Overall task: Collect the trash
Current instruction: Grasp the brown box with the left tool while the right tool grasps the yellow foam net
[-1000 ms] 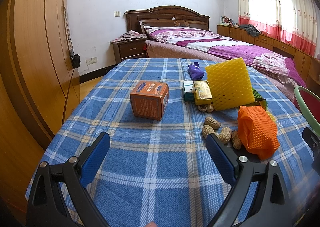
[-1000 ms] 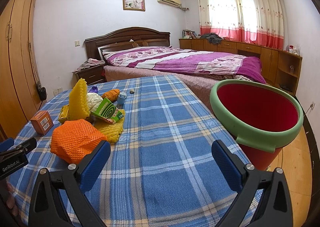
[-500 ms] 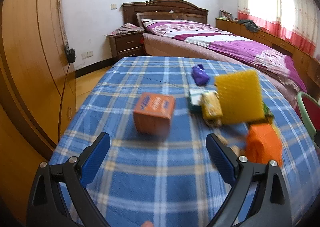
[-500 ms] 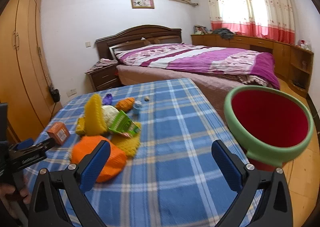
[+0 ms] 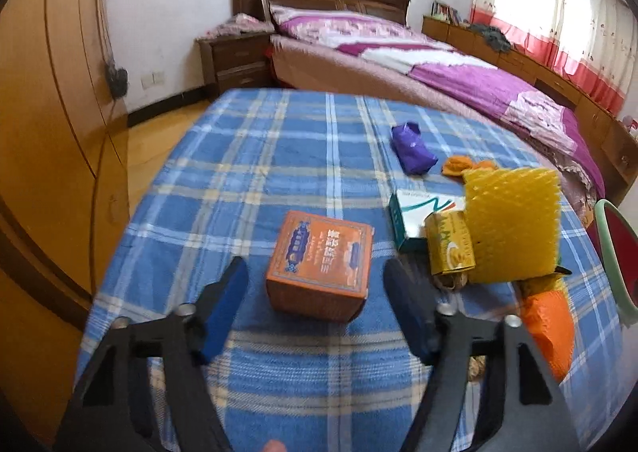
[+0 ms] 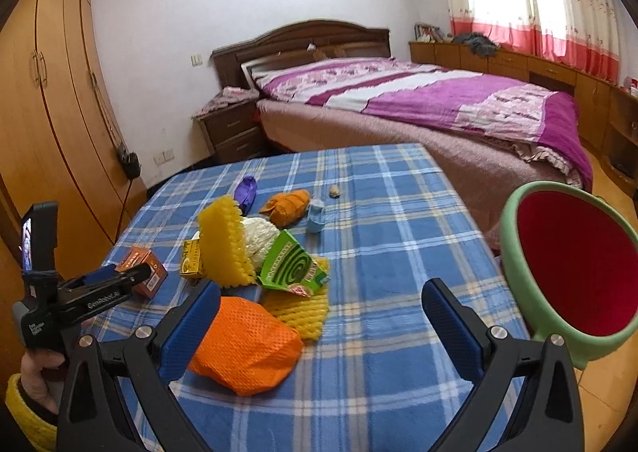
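Note:
An orange box (image 5: 321, 260) sits on the blue plaid table (image 5: 255, 173); it also shows in the right wrist view (image 6: 143, 270). My left gripper (image 5: 315, 304) is open, its fingers on either side of the box's near end, not touching it. My right gripper (image 6: 319, 316) is open and empty above the table. Trash lies in a pile: yellow foam net (image 5: 512, 225), orange foam net (image 6: 245, 344), green box (image 6: 289, 264), yellow carton (image 5: 448, 246), teal box (image 5: 410, 215), purple wrapper (image 5: 410, 151). The red bin with a green rim (image 6: 574, 268) stands at the table's right edge.
A wardrobe (image 5: 48, 113) runs along the left. A bed (image 6: 418, 93) and nightstand (image 6: 231, 129) lie beyond the table. An orange peel (image 6: 289, 207), a small blue cup (image 6: 317, 217) and a peanut (image 6: 334, 192) lie farther back on the table.
My left gripper has moved forward to the orange box, and its jaws now flank it, set narrower. The right gripper has drawn back and risen slightly.

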Motion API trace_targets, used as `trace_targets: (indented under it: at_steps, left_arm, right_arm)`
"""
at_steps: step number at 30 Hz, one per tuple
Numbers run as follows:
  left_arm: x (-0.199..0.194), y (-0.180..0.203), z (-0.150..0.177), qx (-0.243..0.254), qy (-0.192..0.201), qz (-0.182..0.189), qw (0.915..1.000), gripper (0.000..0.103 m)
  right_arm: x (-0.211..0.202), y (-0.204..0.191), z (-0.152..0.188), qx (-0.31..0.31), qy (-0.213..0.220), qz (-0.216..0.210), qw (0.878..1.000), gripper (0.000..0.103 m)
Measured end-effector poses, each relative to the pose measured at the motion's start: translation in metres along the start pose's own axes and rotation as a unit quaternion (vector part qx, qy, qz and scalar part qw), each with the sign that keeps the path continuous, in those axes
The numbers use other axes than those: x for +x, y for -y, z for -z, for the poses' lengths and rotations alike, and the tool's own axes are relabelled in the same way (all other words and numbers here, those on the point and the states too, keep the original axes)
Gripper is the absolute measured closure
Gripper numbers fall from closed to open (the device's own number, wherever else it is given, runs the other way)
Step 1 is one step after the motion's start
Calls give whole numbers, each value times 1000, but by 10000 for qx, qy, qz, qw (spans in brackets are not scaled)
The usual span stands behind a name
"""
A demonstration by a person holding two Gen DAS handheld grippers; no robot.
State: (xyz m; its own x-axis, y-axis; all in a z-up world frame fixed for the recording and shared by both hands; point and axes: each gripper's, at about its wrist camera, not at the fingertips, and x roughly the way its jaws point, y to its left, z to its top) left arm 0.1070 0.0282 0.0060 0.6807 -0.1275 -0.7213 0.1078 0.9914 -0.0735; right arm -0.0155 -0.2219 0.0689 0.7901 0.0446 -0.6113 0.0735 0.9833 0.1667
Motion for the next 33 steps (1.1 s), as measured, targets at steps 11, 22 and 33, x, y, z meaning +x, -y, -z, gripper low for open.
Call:
trace_targets:
  at_steps: [11, 22, 33]
  left_arm:
    - [8, -11, 4, -279, -84, 623, 9976, 48]
    - [5, -14, 1, -282, -148, 734, 9968, 48]
    - [-50, 5, 2, -191, 333, 812, 9960, 48]
  right_arm:
    - [53, -37, -21, -322, -567, -300, 9974, 35]
    - [80, -55, -22, -327, -916, -885, 9913, 88]
    - [11, -42, -29, -97, -153, -964, 9952, 90]
